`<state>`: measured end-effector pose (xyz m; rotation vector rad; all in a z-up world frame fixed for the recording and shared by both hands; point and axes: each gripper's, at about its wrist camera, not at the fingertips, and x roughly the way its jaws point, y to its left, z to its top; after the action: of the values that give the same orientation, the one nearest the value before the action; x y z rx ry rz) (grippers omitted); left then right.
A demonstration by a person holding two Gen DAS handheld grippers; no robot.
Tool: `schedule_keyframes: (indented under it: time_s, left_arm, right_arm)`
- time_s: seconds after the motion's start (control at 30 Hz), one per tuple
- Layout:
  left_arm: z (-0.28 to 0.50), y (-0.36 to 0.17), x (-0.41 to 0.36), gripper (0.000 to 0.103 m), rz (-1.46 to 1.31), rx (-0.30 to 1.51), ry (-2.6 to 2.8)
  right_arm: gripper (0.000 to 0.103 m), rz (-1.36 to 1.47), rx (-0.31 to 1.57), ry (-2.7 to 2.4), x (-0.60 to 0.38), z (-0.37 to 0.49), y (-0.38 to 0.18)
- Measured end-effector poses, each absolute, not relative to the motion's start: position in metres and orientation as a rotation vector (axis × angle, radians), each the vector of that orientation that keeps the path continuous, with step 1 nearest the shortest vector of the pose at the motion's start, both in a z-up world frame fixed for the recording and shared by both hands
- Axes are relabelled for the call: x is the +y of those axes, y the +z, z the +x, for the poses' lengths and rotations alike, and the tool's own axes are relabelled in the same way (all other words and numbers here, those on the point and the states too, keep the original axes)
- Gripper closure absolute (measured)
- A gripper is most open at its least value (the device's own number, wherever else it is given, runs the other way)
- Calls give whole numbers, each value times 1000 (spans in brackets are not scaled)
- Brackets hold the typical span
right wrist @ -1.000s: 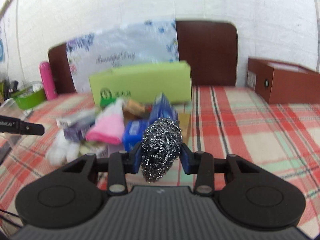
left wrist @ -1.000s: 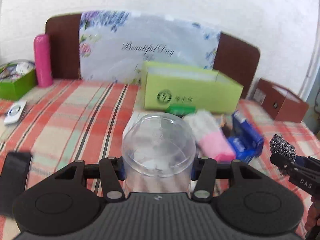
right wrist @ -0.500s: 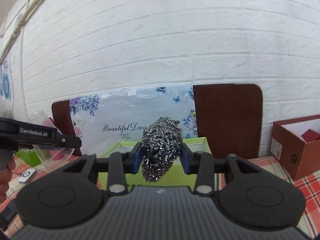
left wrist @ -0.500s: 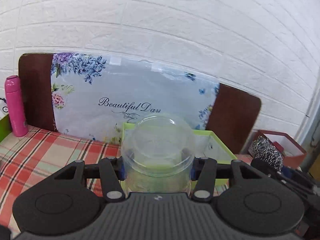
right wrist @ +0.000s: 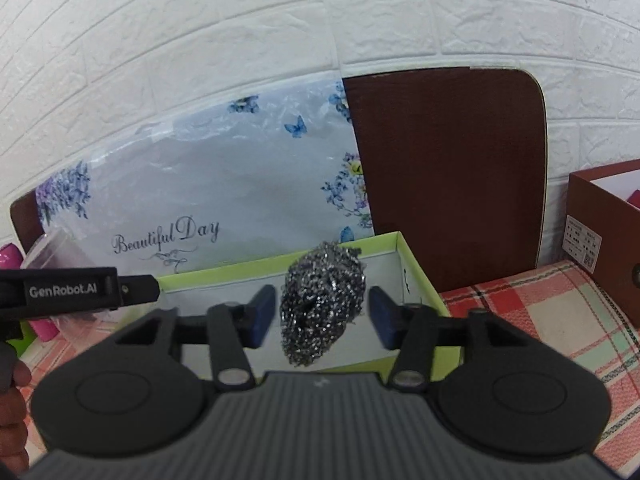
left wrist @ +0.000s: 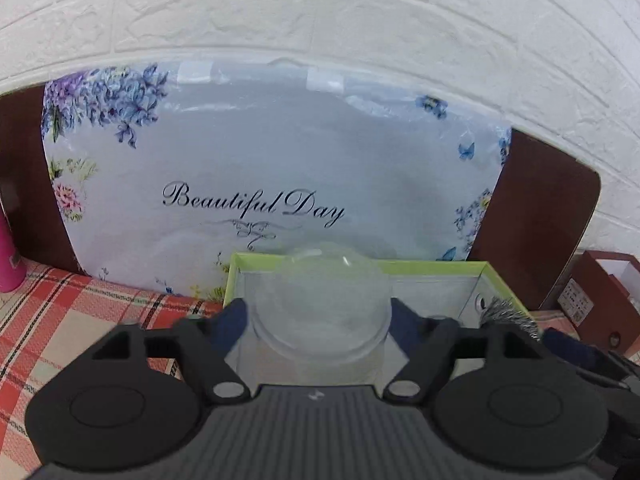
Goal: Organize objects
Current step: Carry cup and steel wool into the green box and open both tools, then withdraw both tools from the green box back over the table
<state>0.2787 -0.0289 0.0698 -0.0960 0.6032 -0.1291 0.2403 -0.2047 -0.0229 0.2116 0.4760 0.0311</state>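
White brick wall fills the background, and against it I see a dark brown board (right wrist: pixel 448 168) with a floral "Beautiful Day" bag (left wrist: pixel 260 168) leaning in front. Below them runs the worktop (left wrist: pixel 80 320), covered in red, green and cream plaid, with bare cloth to either side of a lime-green box (right wrist: pixel 420 276) with a white inside. A brown box (right wrist: pixel 600 220) stands open at the far right, near the green one; something pink shows inside it. A pink bottle (left wrist: pixel 10 256) stands at the left edge.

My left hand-held gripper (left wrist: pixel 318 320) is over the green box. Its jaws have just been opening, and the blue pads now stand clear of the clear plastic cup (left wrist: pixel 324 308) between them, a small gap on each side.

My right hand-held gripper (right wrist: pixel 322 316) is over the same box. Its jaws have just been opening too, and the steel wool scourer (right wrist: pixel 320 304) sits between the pads, touching neither.
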Motion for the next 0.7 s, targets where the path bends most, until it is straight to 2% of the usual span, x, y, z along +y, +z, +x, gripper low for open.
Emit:
schedule_keyframes:
  time_s: [0.03, 0.17, 0.37, 0.7]
  left_arm:
    - [280, 67, -29, 9, -80, 621, -86]
    - [271, 58, -22, 9, -64, 624, -35]
    - [227, 69, -15, 9, -125, 593, -121]
    - [116, 67, -23, 9, 34, 572, -173]
  right_arm:
    - [11, 201, 474, 5, -204, 239, -24]
    - [1, 140, 367, 43, -210, 209, -22]
    - [0, 124, 319, 134, -224, 158, -14]
    - [0, 137, 334, 235, -225, 58, -13]
